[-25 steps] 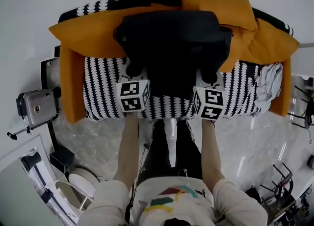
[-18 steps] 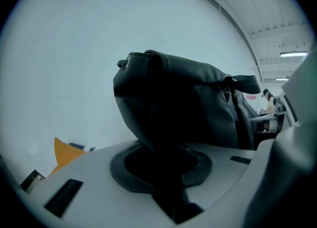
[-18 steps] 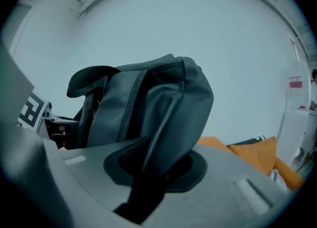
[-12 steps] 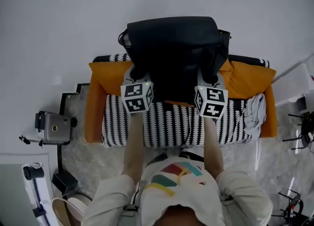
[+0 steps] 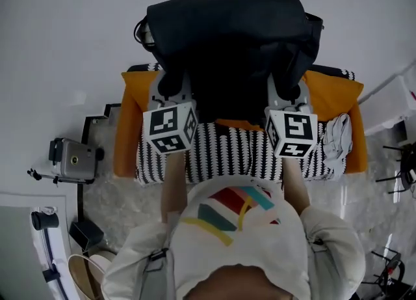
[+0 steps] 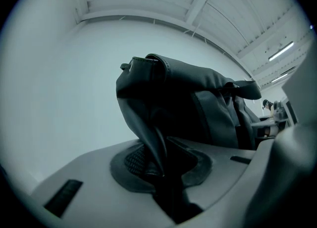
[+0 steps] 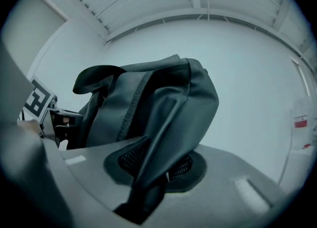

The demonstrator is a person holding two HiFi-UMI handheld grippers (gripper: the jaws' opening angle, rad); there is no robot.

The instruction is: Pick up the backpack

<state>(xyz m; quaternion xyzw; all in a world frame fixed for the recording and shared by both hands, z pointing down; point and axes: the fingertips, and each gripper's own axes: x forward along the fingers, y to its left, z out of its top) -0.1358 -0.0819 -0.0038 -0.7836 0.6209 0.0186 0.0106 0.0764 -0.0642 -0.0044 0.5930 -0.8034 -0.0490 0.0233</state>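
The black backpack point(image 5: 227, 32) hangs in the air above the sofa, held up in front of the white wall. My left gripper point(image 5: 170, 87) is shut on a fold of its fabric at the lower left; in the left gripper view the backpack point(image 6: 188, 103) rises from between the jaws of that gripper point(image 6: 158, 167). My right gripper point(image 5: 286, 87) is shut on the lower right side. In the right gripper view a fabric fold of the backpack point(image 7: 158, 98) is pinched in this gripper point(image 7: 153, 177). Both grippers point level.
Below the backpack stands a sofa with orange cushions point(image 5: 328, 97) and a black-and-white striped blanket point(image 5: 240, 155). A pale cloth point(image 5: 335, 139) lies at its right end. A camera on a tripod point(image 5: 71, 160) stands at the left, with stands and gear at the right.
Both grippers have risen with the backpack between them. It lay on the sofa cushions a second ago and now hangs well above them, in front of the wall.
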